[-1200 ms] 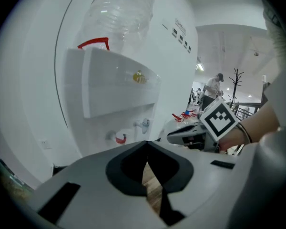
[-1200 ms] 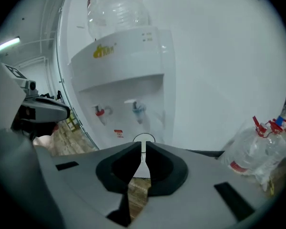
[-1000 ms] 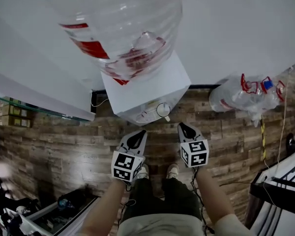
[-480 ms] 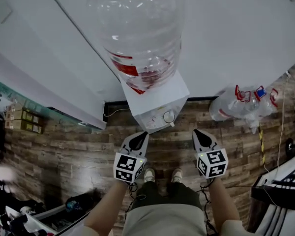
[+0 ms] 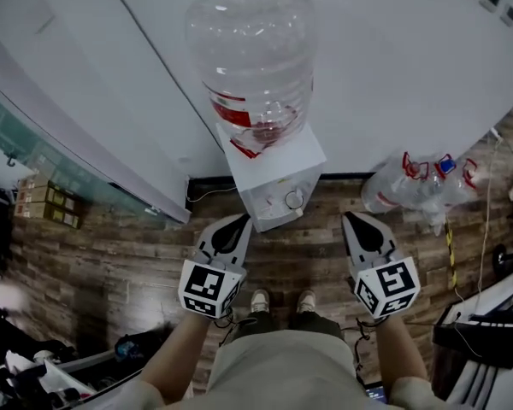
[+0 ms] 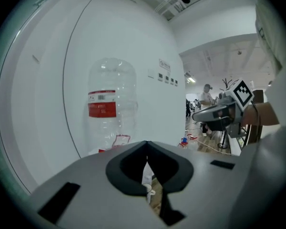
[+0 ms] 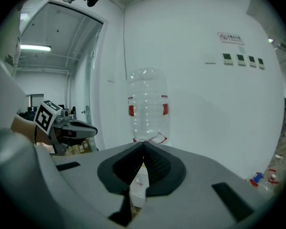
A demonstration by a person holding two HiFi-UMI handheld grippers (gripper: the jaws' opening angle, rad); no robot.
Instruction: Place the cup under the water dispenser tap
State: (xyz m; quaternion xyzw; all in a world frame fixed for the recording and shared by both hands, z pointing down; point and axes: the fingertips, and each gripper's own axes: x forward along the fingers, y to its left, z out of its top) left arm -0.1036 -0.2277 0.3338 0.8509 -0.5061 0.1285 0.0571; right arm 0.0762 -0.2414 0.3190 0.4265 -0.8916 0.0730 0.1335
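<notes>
currently your tongs are pressed together, both empty: left gripper, right gripper. the cup sits at the front of the water dispenser. it looks small, light and rigid; pinch its wall at the rim.

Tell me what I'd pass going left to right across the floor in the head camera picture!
stacked boxes → left gripper → right gripper → yellow-and-black strip. The water dispenser and the empty bottle lying on the floor overlap the grippers sideways, so I left them out.
</notes>
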